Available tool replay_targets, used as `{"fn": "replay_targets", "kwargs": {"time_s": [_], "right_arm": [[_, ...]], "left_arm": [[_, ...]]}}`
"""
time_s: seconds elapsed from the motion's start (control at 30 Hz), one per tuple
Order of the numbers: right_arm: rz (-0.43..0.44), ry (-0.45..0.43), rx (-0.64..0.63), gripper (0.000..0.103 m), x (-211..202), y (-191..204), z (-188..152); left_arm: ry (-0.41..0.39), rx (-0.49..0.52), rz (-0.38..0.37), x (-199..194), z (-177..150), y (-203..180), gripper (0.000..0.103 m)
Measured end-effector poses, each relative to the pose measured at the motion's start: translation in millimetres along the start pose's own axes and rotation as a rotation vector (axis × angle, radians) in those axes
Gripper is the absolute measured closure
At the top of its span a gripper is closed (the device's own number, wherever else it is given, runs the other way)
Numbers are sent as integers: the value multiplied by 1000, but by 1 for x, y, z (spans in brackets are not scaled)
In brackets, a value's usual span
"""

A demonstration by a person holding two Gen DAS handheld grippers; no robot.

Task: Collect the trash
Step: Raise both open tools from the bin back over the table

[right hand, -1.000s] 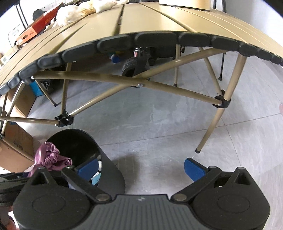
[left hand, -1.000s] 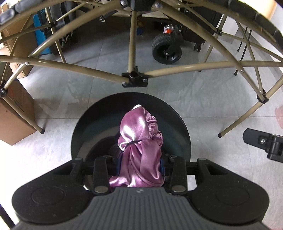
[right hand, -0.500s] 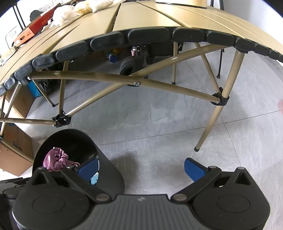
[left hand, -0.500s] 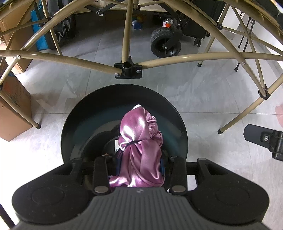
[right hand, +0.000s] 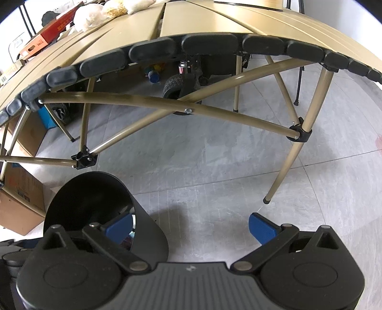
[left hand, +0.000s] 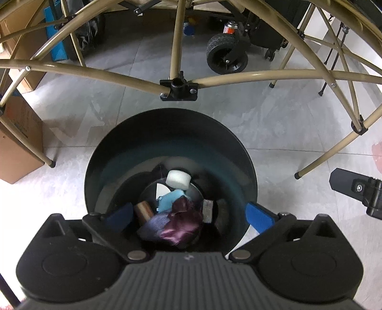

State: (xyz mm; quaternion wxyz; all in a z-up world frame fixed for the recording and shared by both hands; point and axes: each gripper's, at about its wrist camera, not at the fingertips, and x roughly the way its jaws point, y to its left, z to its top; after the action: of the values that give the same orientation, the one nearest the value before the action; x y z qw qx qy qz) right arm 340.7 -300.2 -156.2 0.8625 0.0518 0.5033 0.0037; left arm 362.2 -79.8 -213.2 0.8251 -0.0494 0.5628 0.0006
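A black round trash bin (left hand: 124, 152) stands on the floor under the table's edge. My left gripper (left hand: 188, 217) is open right above its mouth, blue pads spread wide. A purple satin cloth (left hand: 179, 229) lies inside the bin on other trash: a white block (left hand: 179, 179), a light blue scrap (left hand: 169, 200) and a brown piece (left hand: 143, 211). My right gripper (right hand: 191, 226) is open and empty over the floor; its left pad is beside the bin (right hand: 90, 190). White crumpled items (right hand: 95, 12) lie on the tan tabletop (right hand: 214, 21).
Tan folding table legs and cross bars (left hand: 95, 74) span just behind the bin. A cardboard box (left hand: 16, 143) stands left of it. A black wheeled cart (left hand: 226, 56) and a spray can (left hand: 229, 26) sit under the table. A red box (right hand: 47, 35) lies on the tabletop.
My left gripper has opened and let go of the purple cloth, which has dropped into the bin. The right gripper has shifted slightly and stays open.
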Motion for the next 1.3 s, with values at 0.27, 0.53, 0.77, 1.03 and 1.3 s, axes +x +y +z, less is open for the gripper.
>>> {"fn": "replay_targets", "kwargs": {"time_s": [0.27, 0.53, 0.77, 1.03, 1.3], "right_arm": [[0, 0, 0, 0, 0, 0, 0], [0, 0, 0, 0, 0, 1, 0], [3, -2, 0, 0, 0, 2, 0], [21, -26, -7, 0, -10, 4, 1], [47, -83, -11, 0, -33, 4, 2]], "left_arm": [[35, -10, 12, 3, -1, 1, 0], [45, -5, 8, 3, -2, 0, 0], [30, 2, -10, -5, -3, -2, 0], [-20, 18, -7, -23, -2, -4, 0], [-122, 31, -13, -55, -1, -3, 0]]}}
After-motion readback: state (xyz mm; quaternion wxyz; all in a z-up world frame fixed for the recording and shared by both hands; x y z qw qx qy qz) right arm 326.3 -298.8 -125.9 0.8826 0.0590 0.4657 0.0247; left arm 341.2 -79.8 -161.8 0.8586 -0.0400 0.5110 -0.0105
